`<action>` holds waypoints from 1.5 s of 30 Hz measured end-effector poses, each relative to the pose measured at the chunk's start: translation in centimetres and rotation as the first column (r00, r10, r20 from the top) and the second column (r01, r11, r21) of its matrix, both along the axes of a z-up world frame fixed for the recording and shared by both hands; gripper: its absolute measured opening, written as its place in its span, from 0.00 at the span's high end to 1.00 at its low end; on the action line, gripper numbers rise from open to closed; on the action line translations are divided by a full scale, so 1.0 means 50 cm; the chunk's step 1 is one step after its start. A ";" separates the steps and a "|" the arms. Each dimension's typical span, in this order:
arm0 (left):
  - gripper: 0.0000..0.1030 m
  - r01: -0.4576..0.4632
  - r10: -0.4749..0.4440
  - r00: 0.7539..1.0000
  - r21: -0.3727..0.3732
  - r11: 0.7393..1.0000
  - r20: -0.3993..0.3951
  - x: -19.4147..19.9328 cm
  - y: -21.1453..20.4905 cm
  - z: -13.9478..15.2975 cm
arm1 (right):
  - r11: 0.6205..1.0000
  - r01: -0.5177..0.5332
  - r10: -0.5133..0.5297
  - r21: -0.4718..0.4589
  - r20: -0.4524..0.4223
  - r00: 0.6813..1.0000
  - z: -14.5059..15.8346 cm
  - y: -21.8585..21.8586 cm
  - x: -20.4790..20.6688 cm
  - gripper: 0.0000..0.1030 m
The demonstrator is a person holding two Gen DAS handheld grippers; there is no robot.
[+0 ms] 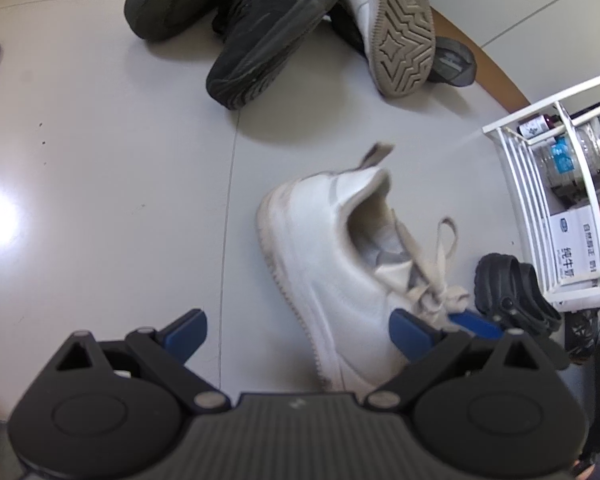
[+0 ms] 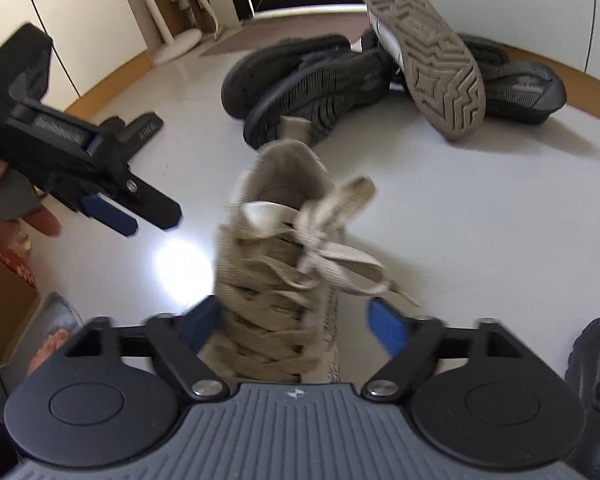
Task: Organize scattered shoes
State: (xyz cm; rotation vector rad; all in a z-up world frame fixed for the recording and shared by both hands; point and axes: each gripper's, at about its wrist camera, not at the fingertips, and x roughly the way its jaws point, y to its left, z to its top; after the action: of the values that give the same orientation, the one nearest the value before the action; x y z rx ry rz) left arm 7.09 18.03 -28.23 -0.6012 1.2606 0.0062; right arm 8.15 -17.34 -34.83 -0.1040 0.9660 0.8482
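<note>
Looking past the white sneaker (image 2: 272, 264), you have a pile of dark shoes (image 2: 300, 88) waiting on the floor (image 1: 100, 200). Your right gripper (image 2: 296, 328) stands spread around its laced front, not visibly pinching; the left gripper (image 1: 300, 332) is spread too. Closing carelessly could catch only the loose laces (image 2: 332, 248), tipping it.

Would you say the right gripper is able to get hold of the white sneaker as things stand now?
Probably yes. The right gripper is open with the white sneaker already between its fingers, laces facing it. The left gripper hangs off to the side, and the shoe pile lies well beyond.
</note>
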 end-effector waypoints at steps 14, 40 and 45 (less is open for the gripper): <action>0.04 0.026 -0.026 1.000 -0.012 1.000 0.000 0.008 0.018 0.002 | 0.993 -0.100 0.101 -0.056 0.010 0.995 -0.039 0.033 -0.022 0.11; 0.04 0.040 -0.040 0.999 -0.019 0.999 -0.035 -0.015 0.001 -0.012 | 0.985 0.163 -0.169 -0.062 -0.105 0.980 -0.065 -0.067 0.010 0.09; 0.04 0.039 -0.039 0.999 -0.017 0.999 -0.033 -0.014 -0.002 -0.011 | 0.971 0.228 -0.237 -0.077 -0.131 0.963 -0.067 -0.104 0.013 0.09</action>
State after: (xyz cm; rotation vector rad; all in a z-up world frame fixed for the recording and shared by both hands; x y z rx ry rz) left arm 6.41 17.93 -28.78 -0.5926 1.3059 -0.0266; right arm 8.82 -22.53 -38.17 0.0173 1.1124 0.6151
